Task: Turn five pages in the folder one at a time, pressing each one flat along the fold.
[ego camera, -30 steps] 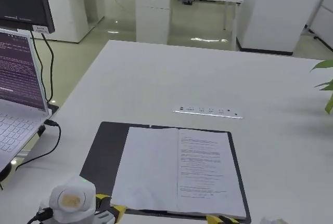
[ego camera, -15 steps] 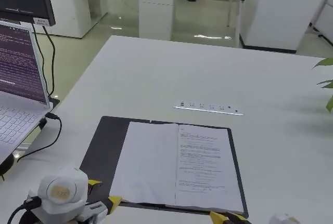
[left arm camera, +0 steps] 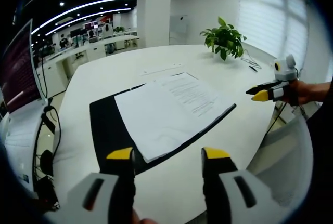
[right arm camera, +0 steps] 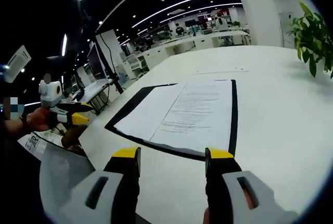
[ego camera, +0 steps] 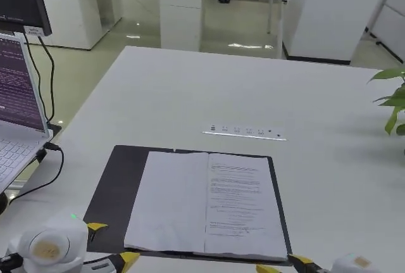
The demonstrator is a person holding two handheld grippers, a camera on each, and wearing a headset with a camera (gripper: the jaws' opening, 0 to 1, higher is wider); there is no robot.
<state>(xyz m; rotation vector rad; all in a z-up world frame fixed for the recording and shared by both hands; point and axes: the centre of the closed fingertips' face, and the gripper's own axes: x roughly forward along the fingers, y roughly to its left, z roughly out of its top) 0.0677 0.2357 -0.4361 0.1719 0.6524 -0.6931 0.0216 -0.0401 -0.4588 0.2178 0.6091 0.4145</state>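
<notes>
1. Clearly, the folder [ego camera: 119, 190] lies open and flat at the tabletop's [ego camera: 190, 89] 6 o'clock edge, within easy reach of both hands.
2. The left tongs [left arm camera: 167, 154] hover wide at the folder's 7 o'clock, holding nothing, likely so they can press along the fold.
3. The right tongs [right arm camera: 169, 153], equally wide and empty, hang at 5 o'clock beside the printed page [ego camera: 237, 200], probably to lift its corner.
</notes>
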